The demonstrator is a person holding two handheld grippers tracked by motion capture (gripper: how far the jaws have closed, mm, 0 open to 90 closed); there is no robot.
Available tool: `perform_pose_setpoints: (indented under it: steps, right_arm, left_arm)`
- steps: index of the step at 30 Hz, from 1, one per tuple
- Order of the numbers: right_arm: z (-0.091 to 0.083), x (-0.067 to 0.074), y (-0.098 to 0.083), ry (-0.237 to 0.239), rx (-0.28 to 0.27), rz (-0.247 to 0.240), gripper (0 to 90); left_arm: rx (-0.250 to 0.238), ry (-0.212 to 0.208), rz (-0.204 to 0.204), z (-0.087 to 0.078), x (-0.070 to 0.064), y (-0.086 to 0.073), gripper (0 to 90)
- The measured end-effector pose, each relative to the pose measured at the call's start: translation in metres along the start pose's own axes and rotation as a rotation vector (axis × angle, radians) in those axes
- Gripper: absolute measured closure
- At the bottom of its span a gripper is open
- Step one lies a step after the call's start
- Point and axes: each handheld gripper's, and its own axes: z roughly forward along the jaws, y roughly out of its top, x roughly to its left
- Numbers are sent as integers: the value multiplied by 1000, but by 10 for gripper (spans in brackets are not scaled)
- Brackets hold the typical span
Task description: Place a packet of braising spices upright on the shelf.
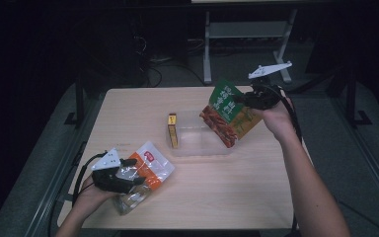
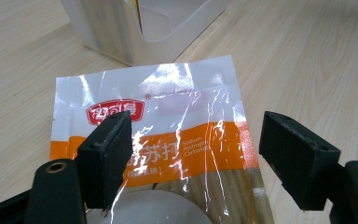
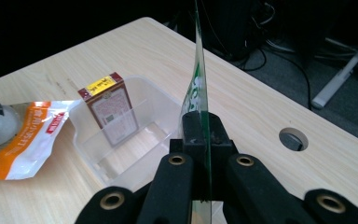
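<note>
Right claw clamped tight on the green-and-orange packet, held tilted over the clear tub's right end. Left claw spread wide around the orange-and-white pouch, lying flat on the desk near its left front corner.

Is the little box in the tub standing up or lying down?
Standing up. The box rests on its narrow end inside the clear tub, by one wall.

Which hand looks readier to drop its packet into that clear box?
The right: its tool already pinches the green packet above the clear box. The left tool stands open over the orange packet lying on the table.
</note>
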Motion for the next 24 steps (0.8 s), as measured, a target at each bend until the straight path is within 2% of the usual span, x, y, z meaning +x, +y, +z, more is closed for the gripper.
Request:
perform_pose_setpoints:
  steps: [4, 7, 12, 16, 20, 24]
  right_arm:
    - [5, 0, 3, -5, 26, 11, 900]
    - [10, 0, 5, -4, 34, 7, 900]
    - [20, 0, 5, -10, 62, 1, 899]
    - [24, -2, 4, -16, 57, 9, 892]
    - [20, -4, 3, -19, 42, 15, 797]
    - [12, -5, -5, -17, 33, 18, 753]
  left_arm:
    - [3, 0, 7, 0, 0, 0, 247]
    - [-4, -3, -8, 1, -1, 0, 245]
    - [5, -6, -3, 1, -1, 0, 242]
    - [8, -8, 4, 2, -2, 0, 240]
    - [14, -11, 8, 3, -2, 0, 238]
    - [15, -12, 7, 4, -3, -1, 237]
